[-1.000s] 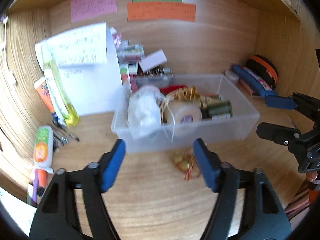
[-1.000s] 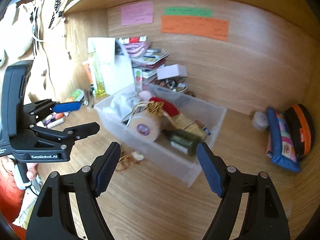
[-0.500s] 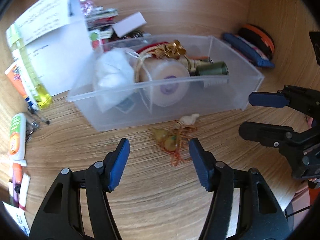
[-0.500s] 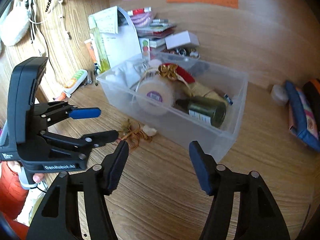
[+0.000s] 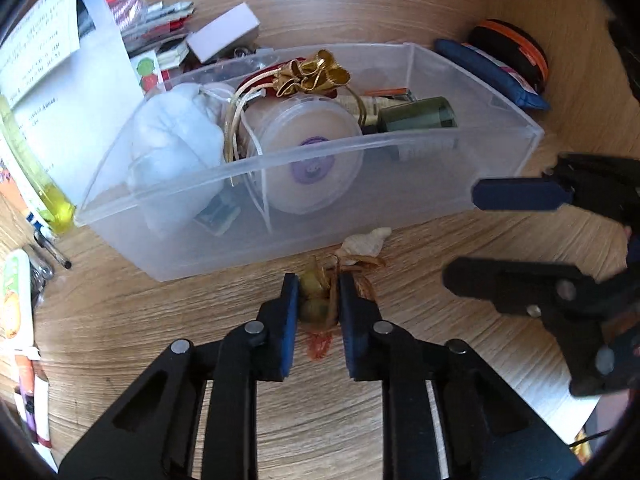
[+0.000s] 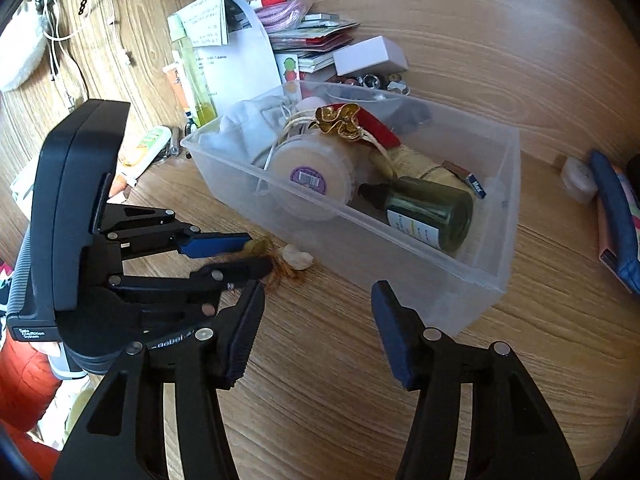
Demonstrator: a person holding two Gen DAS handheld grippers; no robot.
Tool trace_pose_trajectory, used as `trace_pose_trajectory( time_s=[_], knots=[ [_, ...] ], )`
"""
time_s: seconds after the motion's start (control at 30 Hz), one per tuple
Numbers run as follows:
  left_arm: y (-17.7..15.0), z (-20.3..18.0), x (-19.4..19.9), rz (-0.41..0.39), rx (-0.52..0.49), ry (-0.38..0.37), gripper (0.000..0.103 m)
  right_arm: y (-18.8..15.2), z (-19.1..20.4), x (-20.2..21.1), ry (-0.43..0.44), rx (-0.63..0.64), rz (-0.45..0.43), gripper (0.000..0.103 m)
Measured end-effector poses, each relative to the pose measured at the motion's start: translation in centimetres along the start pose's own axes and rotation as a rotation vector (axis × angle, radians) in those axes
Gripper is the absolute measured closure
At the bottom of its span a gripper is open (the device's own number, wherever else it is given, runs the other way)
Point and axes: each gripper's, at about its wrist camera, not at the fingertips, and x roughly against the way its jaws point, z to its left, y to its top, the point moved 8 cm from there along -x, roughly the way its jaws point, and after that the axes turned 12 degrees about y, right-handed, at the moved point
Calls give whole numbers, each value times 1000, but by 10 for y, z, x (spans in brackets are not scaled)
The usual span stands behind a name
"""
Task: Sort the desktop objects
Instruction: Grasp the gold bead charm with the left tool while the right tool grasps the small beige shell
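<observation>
1. The wooden surface (image 5: 120, 320) filled the lower half of both views, cluttered along its far edge with papers, tubes and pouches.
2. The clear plastic bin (image 5: 304, 160) sat across the middle of the left wrist frame, already holding a round tub, a green bottle (image 6: 432, 212) and a white pouch.
3. The right tool (image 6: 316, 328) hovered low in its own frame with its jaws apart and nothing between them — they had just been narrowing.
4. The left tool (image 5: 318, 300) had just closed, and its blue pads were clamped on the tasselled charm (image 5: 316, 304), which lay on the surface just in front of the bin's near wall.
5. The charm's cord ran up the frame toward a small shell (image 5: 366, 242), so the bin lay straight ahead of the left tool — a lift up and forward over the wall looked the likely next move.
</observation>
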Motion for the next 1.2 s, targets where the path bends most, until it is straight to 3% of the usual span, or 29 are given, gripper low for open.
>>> trace_pose_trajectory(
  time_s=[0.17,0.27,0.6,1.0,1.13,1.2],
  knots=[
    [-6,8,13,-39,-4,21,84,3,2,-11,9,6,12,56],
    [-6,22,22,-53,38,17,84,4,3,-21,19,10,33,62],
    [-16,65,32,-64,163,-8,84,10,13,-53,6,36,101,68],
    [-28,73,39,-78,199,-39,84,13,26,-71,-55,18,123,70],
    [-31,76,41,-82,203,-42,84,12,34,-74,-77,65,120,82],
    [-29,79,40,-85,208,-45,84,12,35,-74,-79,68,119,82]
  ],
)
